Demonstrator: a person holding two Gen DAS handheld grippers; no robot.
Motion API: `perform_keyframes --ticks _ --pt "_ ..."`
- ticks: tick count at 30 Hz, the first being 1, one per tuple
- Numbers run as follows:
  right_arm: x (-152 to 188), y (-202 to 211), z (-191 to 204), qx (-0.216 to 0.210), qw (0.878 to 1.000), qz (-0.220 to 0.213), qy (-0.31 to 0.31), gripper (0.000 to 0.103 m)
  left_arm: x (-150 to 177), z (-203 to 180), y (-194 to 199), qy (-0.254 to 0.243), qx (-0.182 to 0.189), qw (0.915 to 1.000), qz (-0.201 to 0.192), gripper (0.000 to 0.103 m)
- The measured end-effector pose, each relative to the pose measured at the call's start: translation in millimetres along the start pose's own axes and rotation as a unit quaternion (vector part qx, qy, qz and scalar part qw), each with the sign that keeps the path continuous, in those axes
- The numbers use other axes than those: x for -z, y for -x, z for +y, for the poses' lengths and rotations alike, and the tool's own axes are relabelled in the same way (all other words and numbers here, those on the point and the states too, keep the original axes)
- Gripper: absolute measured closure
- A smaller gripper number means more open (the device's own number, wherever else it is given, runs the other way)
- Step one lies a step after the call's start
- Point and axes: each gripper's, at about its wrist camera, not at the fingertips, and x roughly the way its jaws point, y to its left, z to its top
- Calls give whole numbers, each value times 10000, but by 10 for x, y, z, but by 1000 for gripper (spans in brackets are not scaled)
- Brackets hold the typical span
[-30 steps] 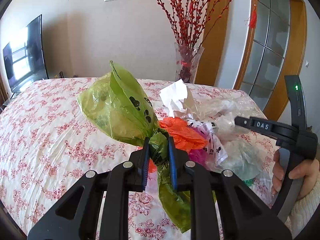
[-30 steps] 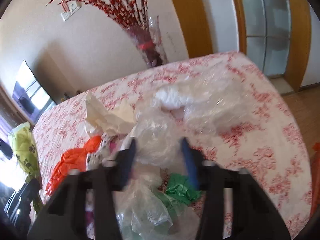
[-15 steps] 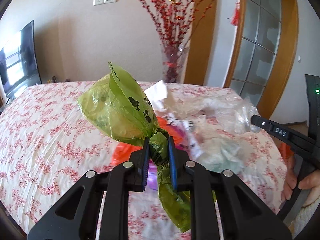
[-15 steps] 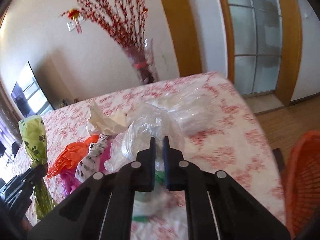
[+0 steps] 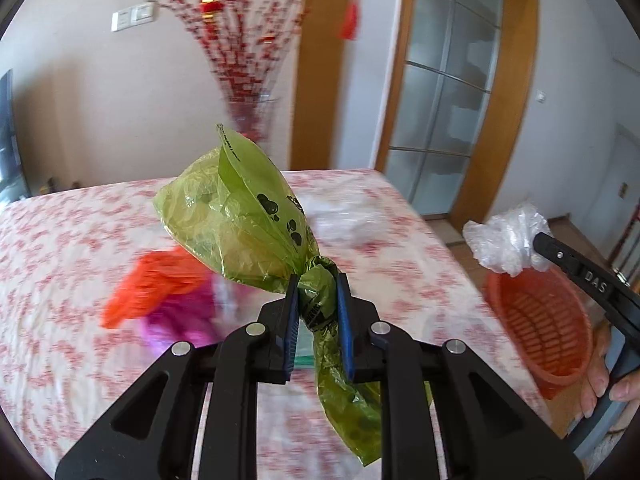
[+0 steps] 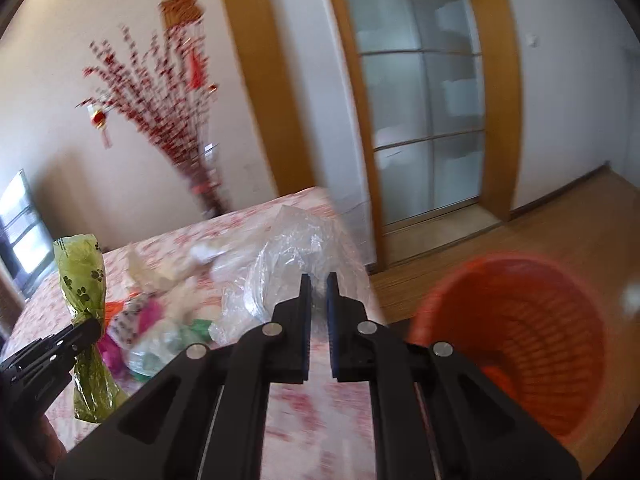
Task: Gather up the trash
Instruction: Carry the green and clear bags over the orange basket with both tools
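My left gripper is shut on the twisted neck of a green plastic bag with black paw prints, held up above the table; the same green bag shows at the left of the right wrist view. My right gripper is shut on a crumpled clear plastic bag. From the left wrist view that clear bag hangs above an orange basket on the floor. The orange basket lies just right of my right gripper.
More trash lies on the floral tablecloth: an orange piece, a purple piece, white paper. A glass vase of red branches stands at the table's far edge. A glass door and wood floor lie to the right.
My right gripper closed on the clear bag and carried it right, off the table toward the basket. My left gripper, still holding the green bag, also swung right.
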Motion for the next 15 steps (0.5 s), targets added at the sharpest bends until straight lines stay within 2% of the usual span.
perform_keyframes --ticks 7,15 --pt "65 486 -544 947 9940 -535 -58 95 18 -589 -141 -283 685 9972 70 86" --pt "142 648 -1042 1449 9873 -597 -268 94 5 -1273 -383 -513 1370 9889 265 86"
